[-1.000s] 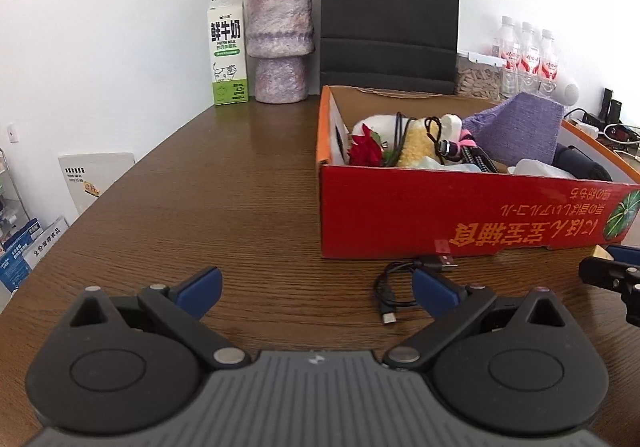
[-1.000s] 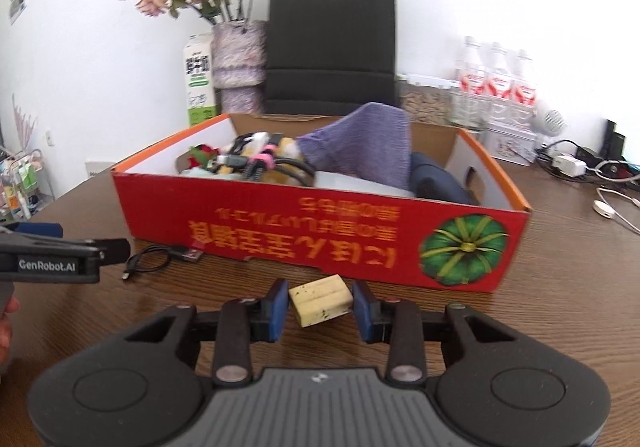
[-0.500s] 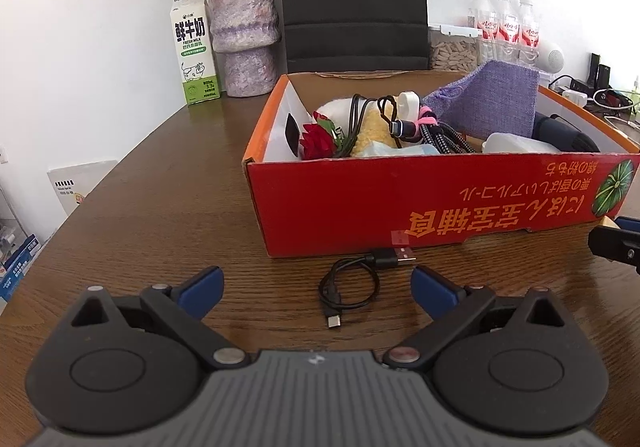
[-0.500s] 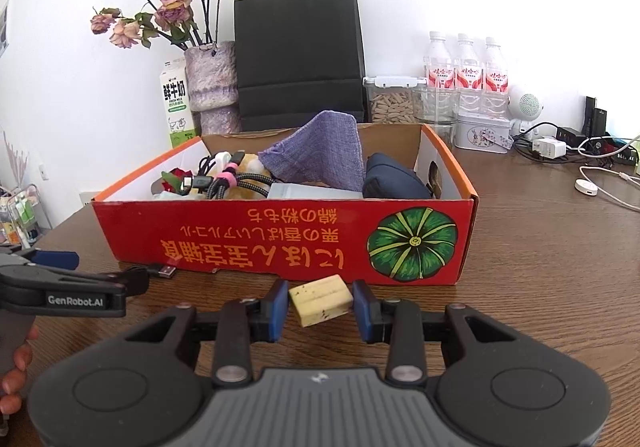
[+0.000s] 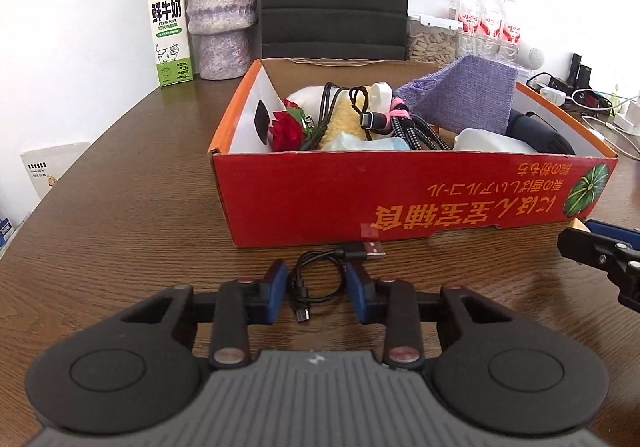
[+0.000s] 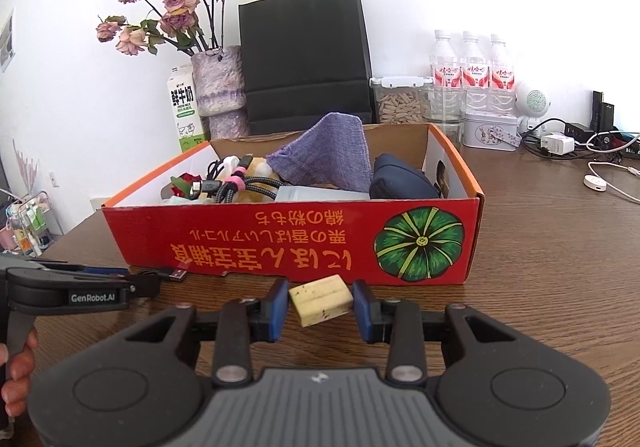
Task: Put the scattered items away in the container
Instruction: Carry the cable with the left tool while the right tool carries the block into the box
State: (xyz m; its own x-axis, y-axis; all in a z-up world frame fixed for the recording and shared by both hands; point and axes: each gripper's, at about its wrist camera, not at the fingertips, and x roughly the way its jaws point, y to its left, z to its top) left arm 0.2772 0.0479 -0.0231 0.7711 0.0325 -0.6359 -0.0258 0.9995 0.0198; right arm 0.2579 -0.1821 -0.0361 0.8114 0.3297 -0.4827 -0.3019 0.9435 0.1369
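Closing in fast since a moment ago, my left gripper (image 5: pixel 316 295) has narrowed its blue pads from a wide spread to a tight bracket around the black USB cable (image 5: pixel 320 281). The coil lies on the wooden table (image 5: pixel 120 215) between the pads, not visibly squeezed, its USB plug just in front of the red cardboard box (image 5: pixel 400 203). That box holds a red rose (image 5: pixel 286 129), braided cables (image 5: pixel 404 123), a purple cloth (image 5: pixel 460 97) and a dark pouch (image 6: pixel 400 183). Over on my right, the right gripper (image 6: pixel 321 305) is narrowed around the pale wooden block (image 6: pixel 320 299); I cannot tell whether the pads press it. It sits near the box's front wall, below the pumpkin print.
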